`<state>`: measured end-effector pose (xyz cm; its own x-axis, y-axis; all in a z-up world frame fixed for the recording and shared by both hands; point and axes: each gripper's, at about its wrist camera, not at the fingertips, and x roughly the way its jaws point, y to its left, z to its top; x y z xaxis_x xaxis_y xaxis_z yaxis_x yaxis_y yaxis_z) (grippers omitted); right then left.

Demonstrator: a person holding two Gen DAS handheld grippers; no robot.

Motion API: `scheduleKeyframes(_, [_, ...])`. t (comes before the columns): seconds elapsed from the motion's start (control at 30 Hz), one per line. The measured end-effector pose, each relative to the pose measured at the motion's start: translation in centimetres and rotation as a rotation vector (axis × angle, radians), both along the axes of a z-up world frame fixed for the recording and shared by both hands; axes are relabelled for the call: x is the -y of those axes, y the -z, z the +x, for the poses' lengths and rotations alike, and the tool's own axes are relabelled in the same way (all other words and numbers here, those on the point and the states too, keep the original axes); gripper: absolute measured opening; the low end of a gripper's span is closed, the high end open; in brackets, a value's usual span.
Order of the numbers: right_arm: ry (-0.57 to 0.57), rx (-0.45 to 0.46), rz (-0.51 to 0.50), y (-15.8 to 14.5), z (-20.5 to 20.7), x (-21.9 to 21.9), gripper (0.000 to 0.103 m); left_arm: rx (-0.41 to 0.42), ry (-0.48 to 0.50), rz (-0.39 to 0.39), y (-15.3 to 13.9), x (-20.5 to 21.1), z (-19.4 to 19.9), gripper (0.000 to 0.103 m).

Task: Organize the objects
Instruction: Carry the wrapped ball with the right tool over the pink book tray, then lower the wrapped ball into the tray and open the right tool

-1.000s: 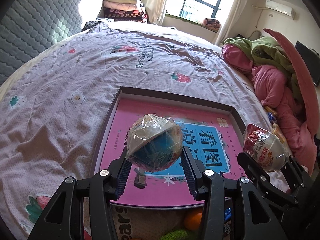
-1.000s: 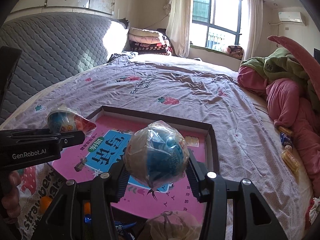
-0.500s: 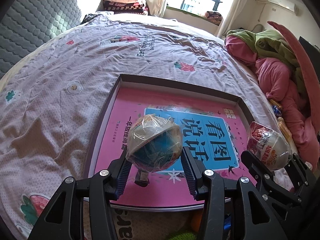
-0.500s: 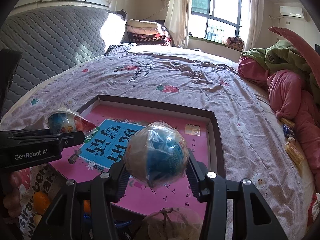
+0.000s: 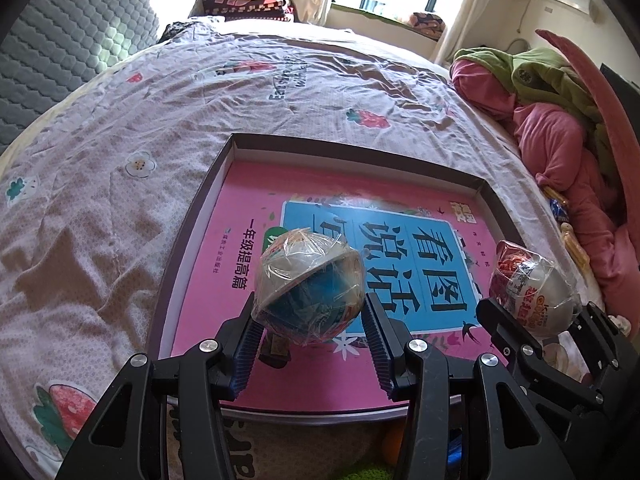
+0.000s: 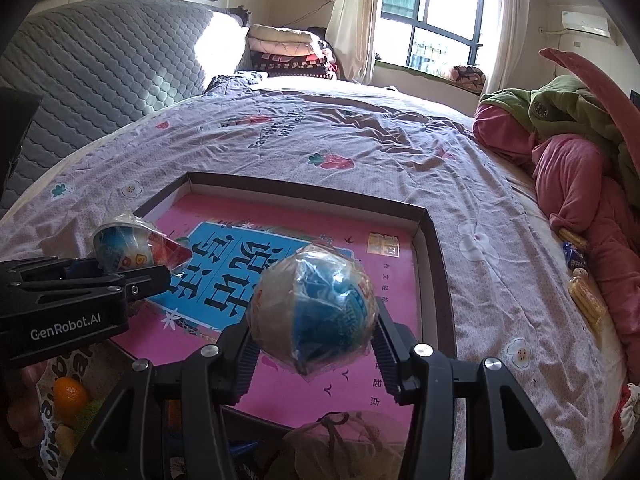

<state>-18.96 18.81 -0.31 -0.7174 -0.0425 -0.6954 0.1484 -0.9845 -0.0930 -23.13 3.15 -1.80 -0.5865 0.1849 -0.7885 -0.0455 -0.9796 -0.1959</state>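
- Your left gripper (image 5: 310,322) is clamped on a wrapped egg (image 5: 310,286); both pads press its sides, and it hangs clear above the pink book.
- Your right gripper (image 6: 314,334) is clamped the same way on a second egg (image 6: 314,306), also held off the surface.
- The tray (image 5: 192,216) lies ahead of and below both grippers, flat on the bed (image 5: 120,140), with the book (image 5: 264,192) filling its floor.
- What counts for the next move: both eggs sit over the near half of the tray, the left one toward its middle, the right one nearer the right wall (image 6: 434,248). The drop for either looks to be straight down.
- Each egg is rounded with its seam tilted, so there is no flat side to land on; I judge it may roll on the slick cover once let go.
- The two grippers are near each other, side by side. Lower one at a time if you want them not to knock.
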Motion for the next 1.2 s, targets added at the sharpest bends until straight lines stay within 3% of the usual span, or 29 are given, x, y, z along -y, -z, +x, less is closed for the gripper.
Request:
scheduleKeyframes(0.5, [0.053,0.091,-0.030,1.3,-0.7,-1.4,0.051,0.029,0.002,-0.007,0.6,0.0,-0.2,0.051])
scheduleKeyframes(0.87, [0.065,0.103,-0.045,1.2,-0.7,-1.6,0.051,0.034,0.007,-0.007,0.7,0.1,-0.2,0.051])
scheduleKeyframes(1.2, [0.070,0.102,-0.061,0.8,-0.5,-2.0,0.061,0.038,0.010,-0.009,0.7,0.2,-0.2,0.051])
